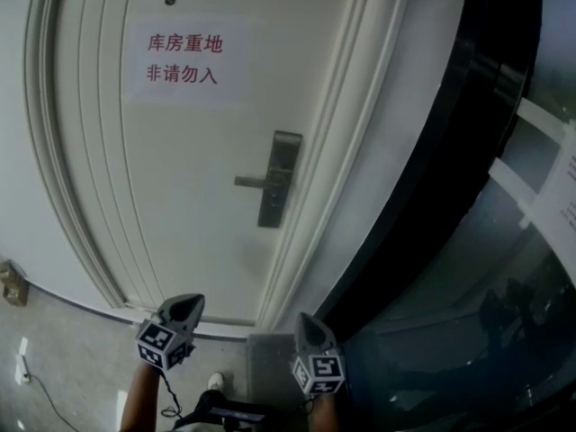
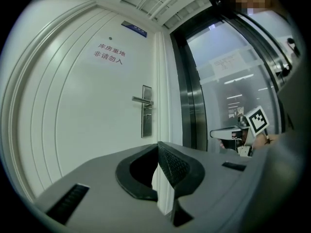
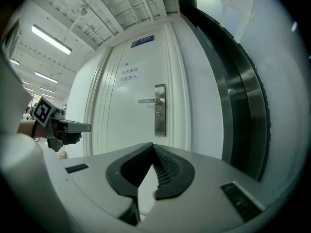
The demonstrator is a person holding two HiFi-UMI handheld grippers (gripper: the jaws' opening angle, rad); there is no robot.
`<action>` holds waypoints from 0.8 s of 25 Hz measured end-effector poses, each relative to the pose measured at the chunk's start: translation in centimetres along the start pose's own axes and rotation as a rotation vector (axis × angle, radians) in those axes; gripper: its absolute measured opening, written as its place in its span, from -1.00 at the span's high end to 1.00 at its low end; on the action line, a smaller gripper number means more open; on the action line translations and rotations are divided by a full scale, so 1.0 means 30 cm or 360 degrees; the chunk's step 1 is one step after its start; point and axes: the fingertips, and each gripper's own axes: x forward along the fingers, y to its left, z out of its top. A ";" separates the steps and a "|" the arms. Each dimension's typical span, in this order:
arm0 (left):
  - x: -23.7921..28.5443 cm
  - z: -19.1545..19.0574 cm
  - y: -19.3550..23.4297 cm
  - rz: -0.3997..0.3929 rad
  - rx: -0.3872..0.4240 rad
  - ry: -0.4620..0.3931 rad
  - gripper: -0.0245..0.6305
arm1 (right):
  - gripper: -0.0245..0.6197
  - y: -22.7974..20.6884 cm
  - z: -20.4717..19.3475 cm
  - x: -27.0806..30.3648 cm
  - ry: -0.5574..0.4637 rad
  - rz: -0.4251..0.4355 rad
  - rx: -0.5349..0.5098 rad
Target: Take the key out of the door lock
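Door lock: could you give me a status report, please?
Shut and empty: left gripper, right gripper, both short of the door. On it, lock plate untouched; key too small to see. Nothing in the way.

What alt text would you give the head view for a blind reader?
The left gripper and right gripper, both closed and empty, point at a shut white door with a metal lever handle and a paper sign in red characters.

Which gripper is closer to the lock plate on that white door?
Right, by a little. The right gripper sits almost straight below the lock plate in the head view; the left gripper is off to its left. Both are well short of it.
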 end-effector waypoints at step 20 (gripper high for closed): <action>0.365 0.069 0.326 0.0002 0.0010 0.0017 0.90 | 0.90 -0.091 0.151 0.475 -0.0050 -0.0014 -0.0083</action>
